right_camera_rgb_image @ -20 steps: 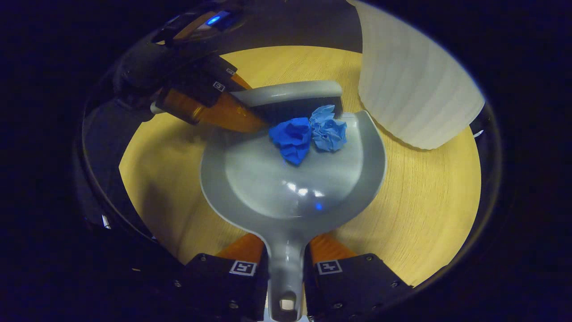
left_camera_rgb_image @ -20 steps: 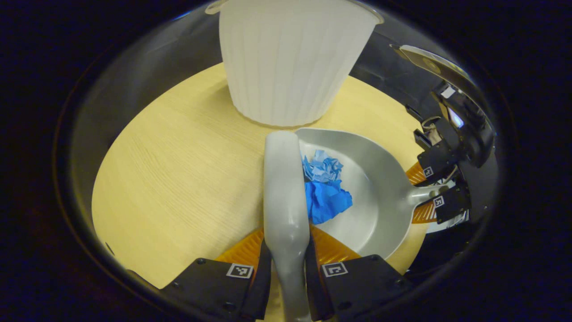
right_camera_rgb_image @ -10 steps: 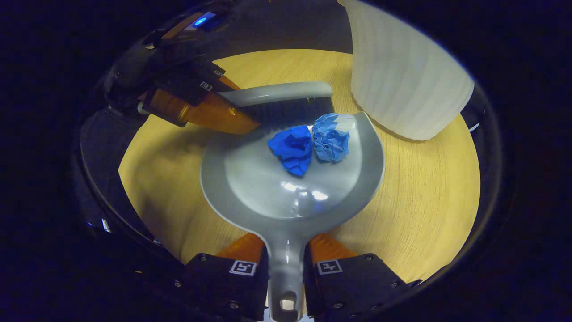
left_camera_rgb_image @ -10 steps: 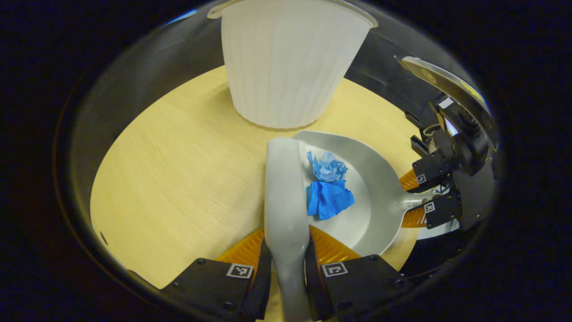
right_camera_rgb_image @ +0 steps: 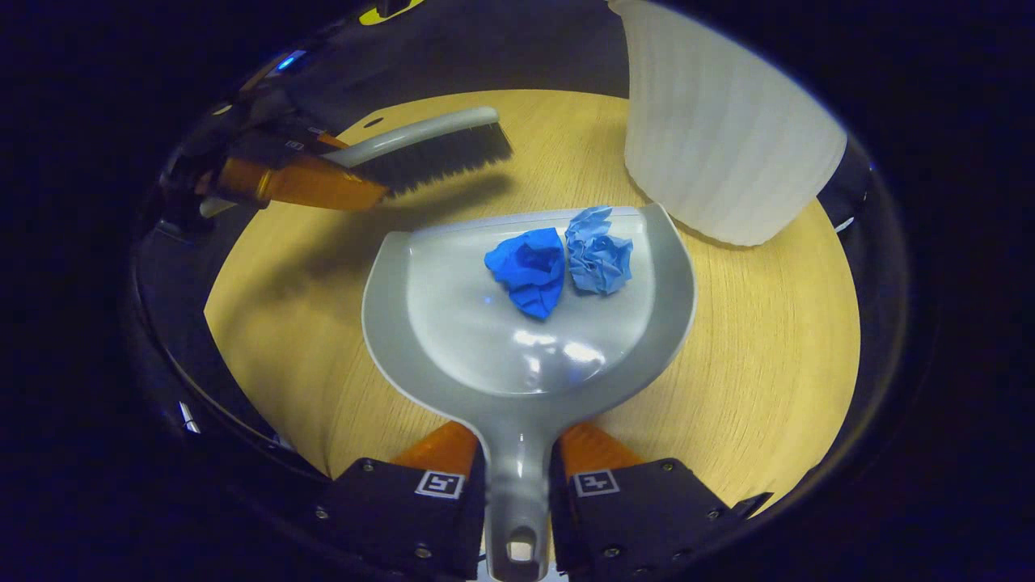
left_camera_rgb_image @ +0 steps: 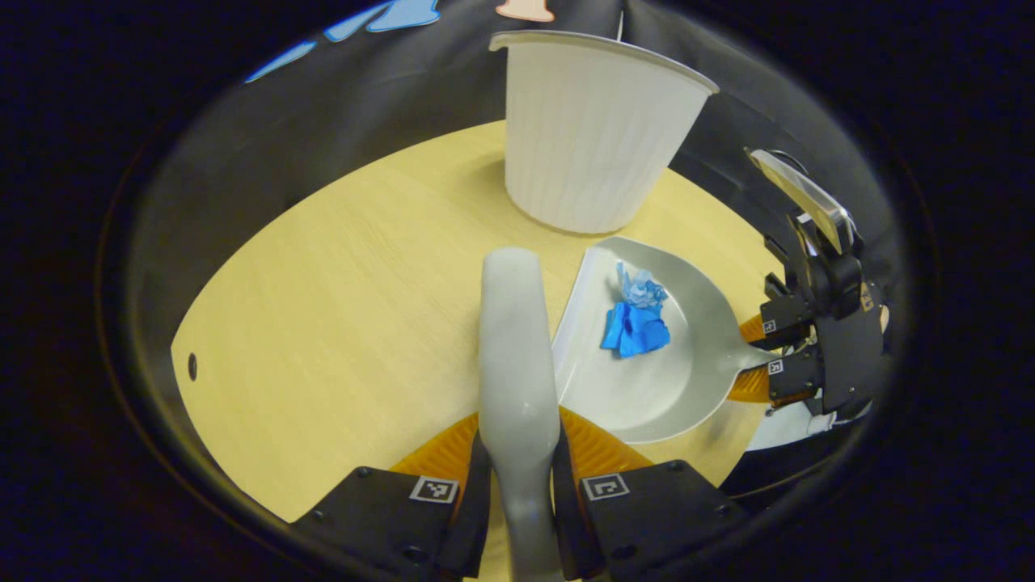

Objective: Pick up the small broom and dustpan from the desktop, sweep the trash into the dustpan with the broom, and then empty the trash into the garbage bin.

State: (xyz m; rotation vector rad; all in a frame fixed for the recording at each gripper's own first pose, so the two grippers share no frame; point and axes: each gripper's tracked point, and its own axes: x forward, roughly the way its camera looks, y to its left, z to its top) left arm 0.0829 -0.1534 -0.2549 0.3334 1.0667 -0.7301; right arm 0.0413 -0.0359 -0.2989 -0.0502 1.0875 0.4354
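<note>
My left gripper (left_camera_rgb_image: 517, 477) is shut on the grey handle of the small broom (left_camera_rgb_image: 516, 347), which points forward. In the right gripper view the broom (right_camera_rgb_image: 420, 149) shows its dark bristles, held above the table, away from the dustpan's open edge. My right gripper (right_camera_rgb_image: 517, 485) is shut on the handle of the grey dustpan (right_camera_rgb_image: 501, 339). Two crumpled blue paper balls (right_camera_rgb_image: 558, 263) lie inside the pan near its open edge. In the left gripper view the dustpan (left_camera_rgb_image: 687, 364) with the paper balls (left_camera_rgb_image: 635, 319) lies to the right of the broom. The white ribbed garbage bin (left_camera_rgb_image: 594, 133) stands just beyond.
The light wooden table (left_camera_rgb_image: 340, 323) has a rounded front edge and a small dark hole (left_camera_rgb_image: 192, 366) at its left. The garbage bin (right_camera_rgb_image: 728, 137) stands close to the dustpan's right front corner. Black cloth walls ring the table.
The broom has pulled back and to the left, away from the dustpan's open edge. The paper balls stay in the pan. The bin looks farther off in the left gripper view.
</note>
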